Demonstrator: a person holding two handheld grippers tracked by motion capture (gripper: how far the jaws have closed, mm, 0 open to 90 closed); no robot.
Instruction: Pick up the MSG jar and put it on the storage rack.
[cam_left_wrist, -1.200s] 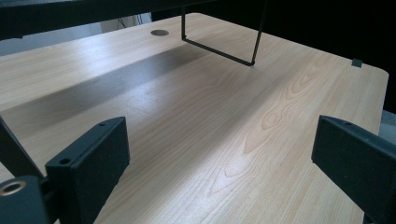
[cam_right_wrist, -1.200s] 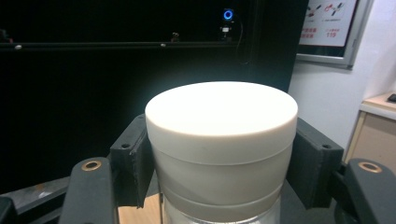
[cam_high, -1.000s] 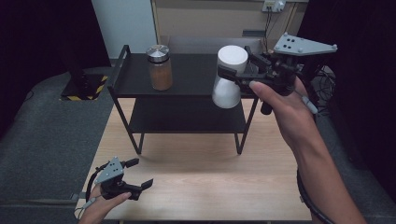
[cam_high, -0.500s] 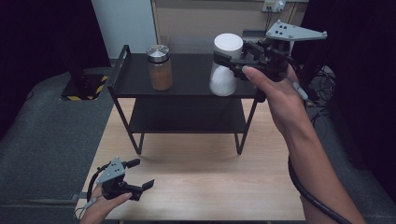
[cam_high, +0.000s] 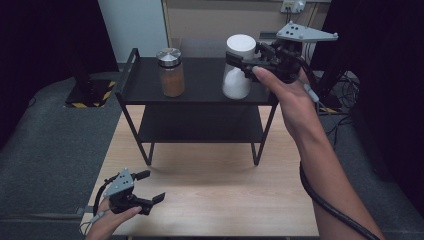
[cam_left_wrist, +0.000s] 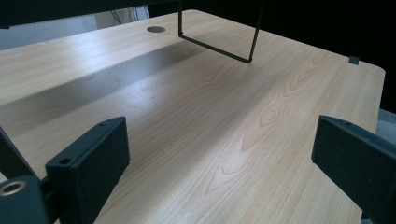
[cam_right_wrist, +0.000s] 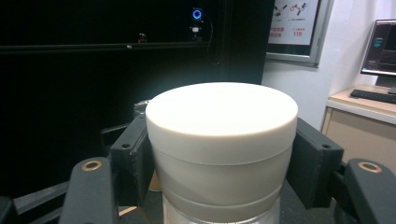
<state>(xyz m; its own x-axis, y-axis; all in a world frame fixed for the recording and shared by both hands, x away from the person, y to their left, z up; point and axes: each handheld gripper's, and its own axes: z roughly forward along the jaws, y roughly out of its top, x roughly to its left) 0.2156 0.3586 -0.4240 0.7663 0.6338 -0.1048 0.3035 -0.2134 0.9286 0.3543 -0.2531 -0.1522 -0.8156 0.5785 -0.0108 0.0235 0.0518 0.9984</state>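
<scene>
A jar with a white lid and white contents (cam_high: 237, 80) is upright at the right end of the black rack's top shelf (cam_high: 200, 87). My right gripper (cam_high: 239, 59) is shut on it just below the lid. In the right gripper view both jaws press the sides of the white-lidded jar (cam_right_wrist: 222, 135), with my right gripper (cam_right_wrist: 219, 158) around it. I cannot tell whether its base touches the shelf. My left gripper (cam_high: 152, 186) rests low at the table's near left corner, open, with bare wood between the jaws of the left gripper (cam_left_wrist: 219, 158).
A jar of brown contents with a silver lid (cam_high: 171, 75) stands at the left of the top shelf. The rack has a lower shelf (cam_high: 200, 127) and thin legs (cam_left_wrist: 215, 46) on the wooden table (cam_high: 225, 200). Cables lie at the far right.
My right gripper has carried the white-lidded jar a little left and farther over the top shelf, and brought it from tilted to upright. The left gripper has not moved.
</scene>
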